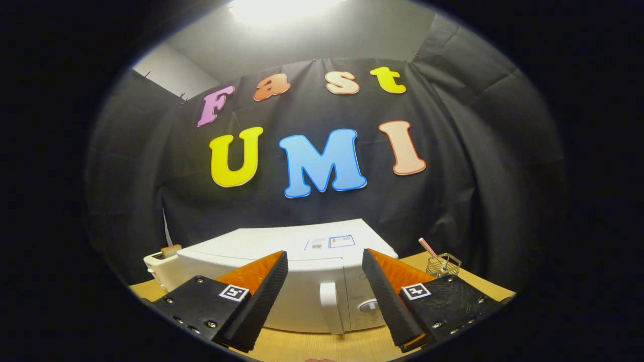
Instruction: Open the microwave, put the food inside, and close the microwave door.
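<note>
Nearest to us, the tongs [325, 281] stand wide apart, with nothing held between the fingers [261, 301]; each finger carries a small square marker on its upper face. Between and just beyond the fingers we see the microwave [287, 261], a white box sitting on the desk [322, 344], its door shut and its upright handle [330, 306] facing us in the gap between the tongs. Beside the handle, toward our right finger, we make out a round knob, partly hidden by that finger. Two labels sit on the flat top of the microwave.

We see the desk as a pale wooden surface, bare in the strip between the tongs and the microwave's front. Left of the microwave, touching or just beside it, stands a white toaster [160, 264] with a brown slice [171, 250] poking from its slot. Right of the microwave, past our right finger, a small wire basket [443, 265] holds a pink stick. Black cloth drapes the booth behind and to both sides, with a grey ceiling and a bright lamp above.
</note>
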A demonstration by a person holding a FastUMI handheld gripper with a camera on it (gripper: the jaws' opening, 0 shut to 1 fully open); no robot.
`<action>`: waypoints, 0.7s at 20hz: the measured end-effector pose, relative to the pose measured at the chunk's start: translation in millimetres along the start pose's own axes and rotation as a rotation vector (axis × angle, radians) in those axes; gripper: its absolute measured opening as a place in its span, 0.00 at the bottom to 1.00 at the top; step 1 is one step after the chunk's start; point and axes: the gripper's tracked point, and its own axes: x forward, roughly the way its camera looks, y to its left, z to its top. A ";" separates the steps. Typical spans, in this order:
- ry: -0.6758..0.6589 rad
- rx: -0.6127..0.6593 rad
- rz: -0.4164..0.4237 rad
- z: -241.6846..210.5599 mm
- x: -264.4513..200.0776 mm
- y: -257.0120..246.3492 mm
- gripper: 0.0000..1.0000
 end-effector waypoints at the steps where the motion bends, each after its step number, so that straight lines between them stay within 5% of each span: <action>1: 0.031 0.007 -0.018 -17.3 4.7 -4.9 0.95; 10: 0.145 -0.088 -0.048 -91.5 30.5 -8.9 0.94; 14: 0.150 -0.142 -0.060 -106.3 38.8 -8.7 0.72</action>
